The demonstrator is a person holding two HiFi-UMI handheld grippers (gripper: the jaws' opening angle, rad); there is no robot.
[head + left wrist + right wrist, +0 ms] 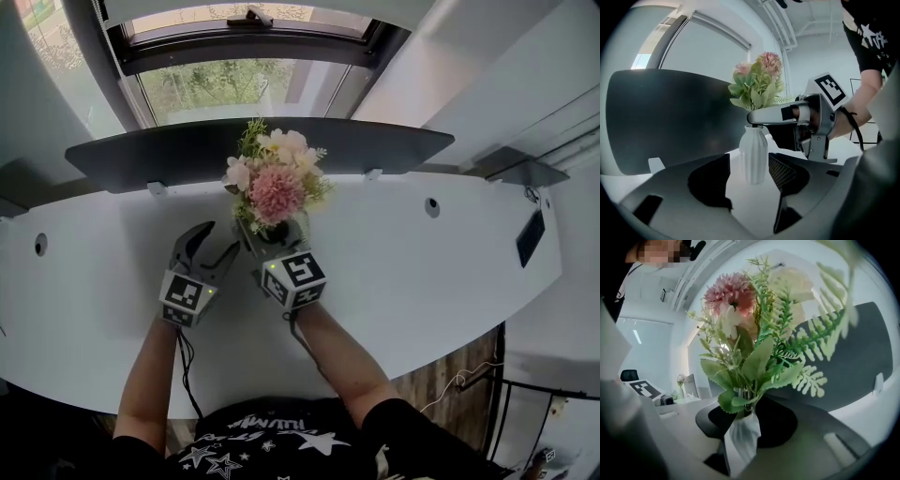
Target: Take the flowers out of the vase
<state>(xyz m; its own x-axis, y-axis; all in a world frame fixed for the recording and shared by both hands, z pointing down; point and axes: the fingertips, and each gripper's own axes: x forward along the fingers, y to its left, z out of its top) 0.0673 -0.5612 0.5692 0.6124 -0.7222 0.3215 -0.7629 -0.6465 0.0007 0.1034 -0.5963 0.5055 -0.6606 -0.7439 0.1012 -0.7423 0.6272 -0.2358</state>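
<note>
A bunch of pink and cream flowers (274, 178) with green fern leaves stands in a white ribbed vase (754, 154) on the white desk (422, 272). In the head view the blooms hide the vase. My right gripper (274, 232) reaches in level at the vase's mouth. Its jaws stand either side of the stems (743, 399) with a gap still showing. One of its fingers (773, 115) crosses just above the vase's rim. My left gripper (217, 239) is open to the left of the vase, which sits ahead between its spread jaws, untouched.
A dark curved panel (141, 155) runs along the back of the desk right behind the vase, below a window (225, 84). A small black object (530, 236) lies at the desk's right end. The desk's front edge (281, 398) curves close to the person's body.
</note>
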